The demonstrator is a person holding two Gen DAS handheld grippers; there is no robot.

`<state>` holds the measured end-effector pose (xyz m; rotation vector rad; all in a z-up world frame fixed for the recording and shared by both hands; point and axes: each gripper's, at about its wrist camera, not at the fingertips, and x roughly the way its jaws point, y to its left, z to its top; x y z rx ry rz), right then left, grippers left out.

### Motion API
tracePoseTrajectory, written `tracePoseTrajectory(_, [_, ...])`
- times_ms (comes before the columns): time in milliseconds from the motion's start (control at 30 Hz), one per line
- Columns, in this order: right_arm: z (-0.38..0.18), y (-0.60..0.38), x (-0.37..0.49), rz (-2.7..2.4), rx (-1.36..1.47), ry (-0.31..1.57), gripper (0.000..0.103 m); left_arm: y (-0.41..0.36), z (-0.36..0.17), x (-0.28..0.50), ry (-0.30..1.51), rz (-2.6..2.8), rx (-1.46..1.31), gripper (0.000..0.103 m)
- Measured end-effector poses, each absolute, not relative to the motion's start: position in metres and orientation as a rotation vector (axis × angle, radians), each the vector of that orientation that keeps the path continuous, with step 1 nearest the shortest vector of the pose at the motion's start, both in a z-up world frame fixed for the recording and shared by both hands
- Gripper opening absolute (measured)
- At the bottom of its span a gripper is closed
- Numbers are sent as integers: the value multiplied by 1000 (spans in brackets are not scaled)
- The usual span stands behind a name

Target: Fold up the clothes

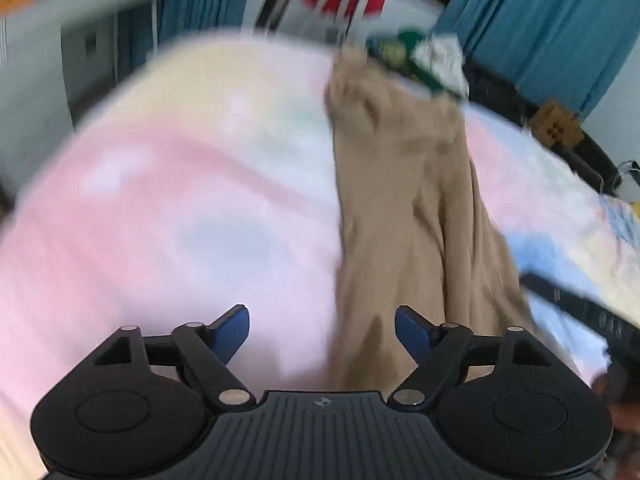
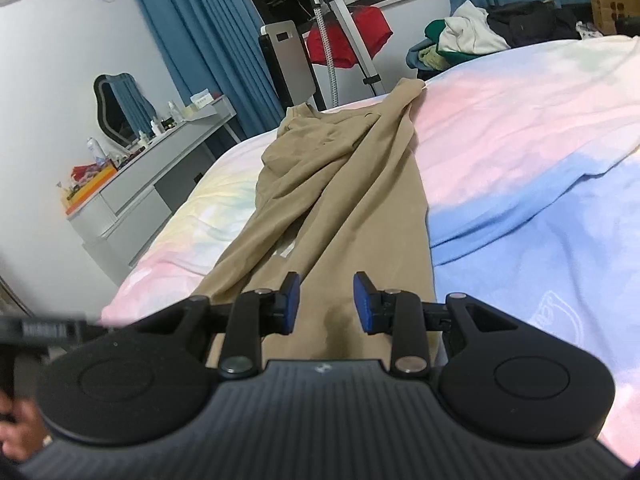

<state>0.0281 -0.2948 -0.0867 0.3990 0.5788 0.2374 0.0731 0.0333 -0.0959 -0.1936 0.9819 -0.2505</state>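
Lying lengthwise along the pastel bedsheet (image 2: 520, 128), the tan trousers (image 2: 344, 200) stretch away from you toward the pile of clothes (image 2: 464, 40) at the far edge of the bed. Your right tool (image 2: 327, 302) hovers over their near end, blue pads parted and gripping nothing. Your left tool (image 1: 322, 332) is spread wide above the sheet, its right pad (image 1: 412, 336) over the trousers' edge.

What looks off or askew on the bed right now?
The tan garment lies bunched and creased, its far end crumpled near the bed's edge, not flat. Both the left gripper and the right gripper are open, holding nothing. The left view is motion-blurred.
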Motion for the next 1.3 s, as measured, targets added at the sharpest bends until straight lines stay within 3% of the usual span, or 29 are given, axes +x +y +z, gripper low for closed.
tracePoseTrajectory(333, [-89,-310,17,189,464,598,33,11,-106,21,1145,-292,172,74])
tracePoseTrajectory(400, [-89,-314,18,185,483,599,33,9,-108,13,1167,-288,196,62])
tracePoseTrajectory(433, [-89,-315,18,183,489,600,33,10,-108,10,1167,-283,204,43])
tracePoseTrajectory(467, [-89,-316,18,183,494,600,33,9,-104,8,1151,-274,217,18])
tracePoseTrajectory(500, [-89,-317,18,184,501,599,33,8,-100,5,1134,-265,230,9])
tracePoseTrajectory(567, [-88,-318,15,184,510,597,33,-2,-87,-1,1093,-269,263,5])
tracePoseTrajectory(767, [-88,-330,11,162,561,594,33,-55,-46,-26,958,-383,363,5])
tracePoseTrajectory(933, [-90,-340,9,143,600,600,33,-85,-67,-29,999,-440,365,10])
tracePoseTrajectory(1000, [-90,-343,8,142,614,604,33,-89,-82,-28,1044,-467,313,17])
tracePoseTrajectory(1067, [-91,-345,7,151,627,605,33,-86,-92,-29,1065,-493,264,35])
tracePoseTrajectory(1200, [-92,-345,7,197,659,636,34,-71,-97,-34,1077,-577,233,56])
tracePoseTrajectory(1300, [-94,-342,7,223,658,679,41,-51,-86,-39,1081,-688,178,75])
